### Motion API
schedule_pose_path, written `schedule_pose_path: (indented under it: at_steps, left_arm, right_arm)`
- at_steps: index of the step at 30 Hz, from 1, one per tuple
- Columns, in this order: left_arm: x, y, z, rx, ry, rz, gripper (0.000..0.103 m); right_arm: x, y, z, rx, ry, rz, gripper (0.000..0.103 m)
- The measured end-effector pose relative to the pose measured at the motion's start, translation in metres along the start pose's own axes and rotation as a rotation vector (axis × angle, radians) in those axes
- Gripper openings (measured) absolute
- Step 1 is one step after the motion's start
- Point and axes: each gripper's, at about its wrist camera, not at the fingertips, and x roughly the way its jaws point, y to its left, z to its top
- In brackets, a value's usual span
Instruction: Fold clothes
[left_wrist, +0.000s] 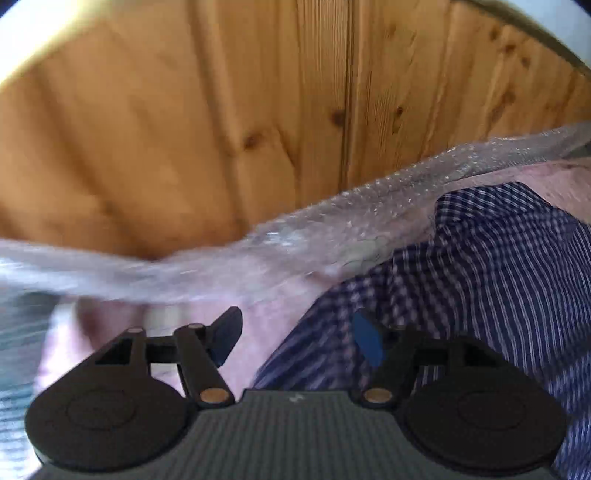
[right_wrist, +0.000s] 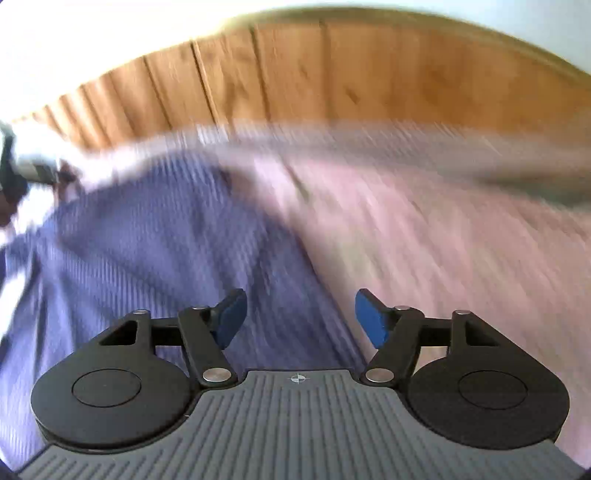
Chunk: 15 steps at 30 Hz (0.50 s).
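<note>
Both the left gripper (left_wrist: 295, 338) and right gripper (right_wrist: 300, 319) are held wide open, nothing grasped. The shirt (left_wrist: 480, 266) is seen lower right on the pink surface (right_wrist: 443, 240). An edge should be pinched squarely, judged best once blur settles.

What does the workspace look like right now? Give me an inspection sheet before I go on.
Surface: pink bed cover, blurred in the right wrist view.
Job's things: blue-and-white striped and checked shirt lying crumpled on the cover.
Clutter: clear bubble wrap sheet along the far edge.
Grippers: left gripper open, empty, over the shirt's edge; right gripper open, empty, above the shirt.
Cables: nothing seen.
Surroundings: knotty pine wood panelling behind.
</note>
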Motion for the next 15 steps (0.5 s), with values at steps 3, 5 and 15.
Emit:
schedule_pose_path:
  at_steps: [3, 5, 15]
  left_arm:
    - [0.022, -0.009, 0.006, 0.018, 0.024, -0.058, 0.045]
    - [0.027, -0.013, 0.006, 0.031, 0.012, -0.011, 0.006]
    - [-0.012, -0.006, -0.006, -0.095, -0.095, 0.024, 0.015]
  right_arm:
    - [0.082, 0.0, 0.028, -0.037, 0.044, 0.058, 0.07]
    - [0.125, 0.001, 0.035, -0.073, 0.126, 0.123, 0.039]
    - [0.137, 0.028, 0.027, -0.198, 0.082, -0.13, 0.033]
